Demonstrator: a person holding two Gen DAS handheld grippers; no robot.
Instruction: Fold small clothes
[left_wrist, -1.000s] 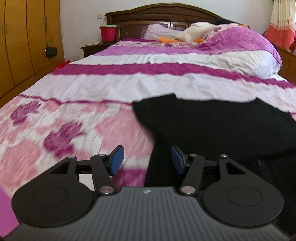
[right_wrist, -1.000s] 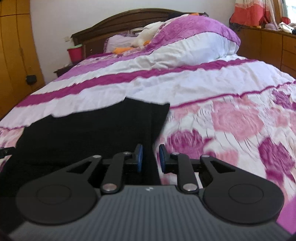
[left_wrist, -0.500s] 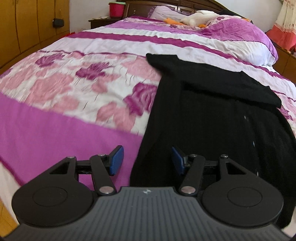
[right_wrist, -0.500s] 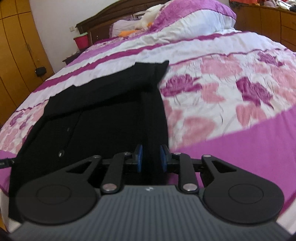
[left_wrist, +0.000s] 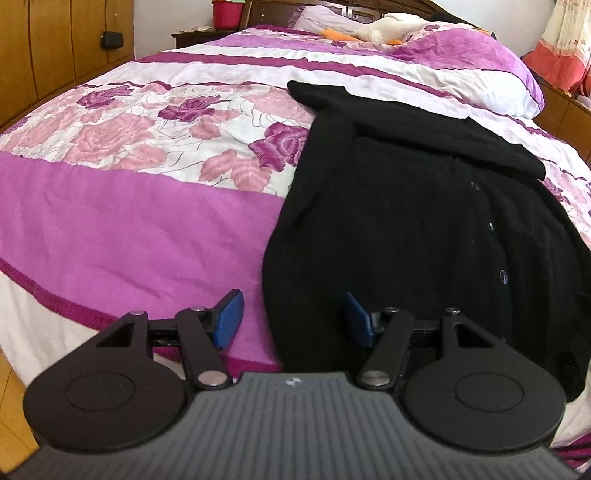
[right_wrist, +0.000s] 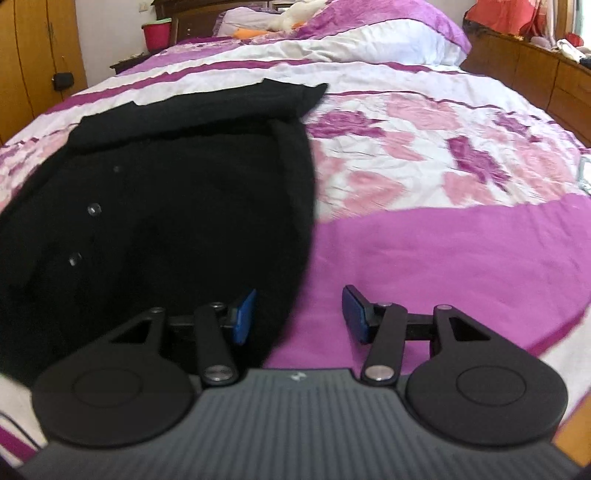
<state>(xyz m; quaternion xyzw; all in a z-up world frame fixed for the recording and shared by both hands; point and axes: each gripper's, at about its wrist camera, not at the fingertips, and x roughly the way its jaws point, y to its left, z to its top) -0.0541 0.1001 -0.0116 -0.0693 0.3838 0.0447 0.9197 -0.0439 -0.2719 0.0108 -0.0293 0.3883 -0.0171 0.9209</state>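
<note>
Item one, the garment: a black cardigan (left_wrist: 406, 221) with a row of dark buttons (left_wrist: 503, 276) down its front, lying flat on the bed (left_wrist: 129, 221) near the foot end, its hem toward you. A sleeve (left_wrist: 406, 118) is folded across the top of the body, running from the far left corner to the right shoulder. In your right wrist view the same cardigan (right_wrist: 166, 221) fills the left half, with that folded sleeve (right_wrist: 221, 107) ending in a point at the upper right.

Item two, your left gripper (left_wrist: 293, 319): fingers spread wide, holding nothing. The left blue pad (left_wrist: 229, 318) sits over the plain magenta band of the bedspread; the right pad (left_wrist: 357, 323) sits over the cardigan's lower left portion. The garment's left edge runs between them. Whether the pads touch the cloth cannot be told.

Item three, your right gripper (right_wrist: 298, 317): fingers likewise wide apart and empty. The left pad (right_wrist: 245, 316) is over the cardigan's lower right edge, the right pad (right_wrist: 354, 314) over the magenta band.

Item four, surroundings: a floral pink and purple bedspread (right_wrist: 424, 155), pillows (left_wrist: 461, 48) at the headboard end, a red bucket (right_wrist: 157, 35) on a nightstand, wooden wardrobe doors (left_wrist: 55, 48) to the left.
</note>
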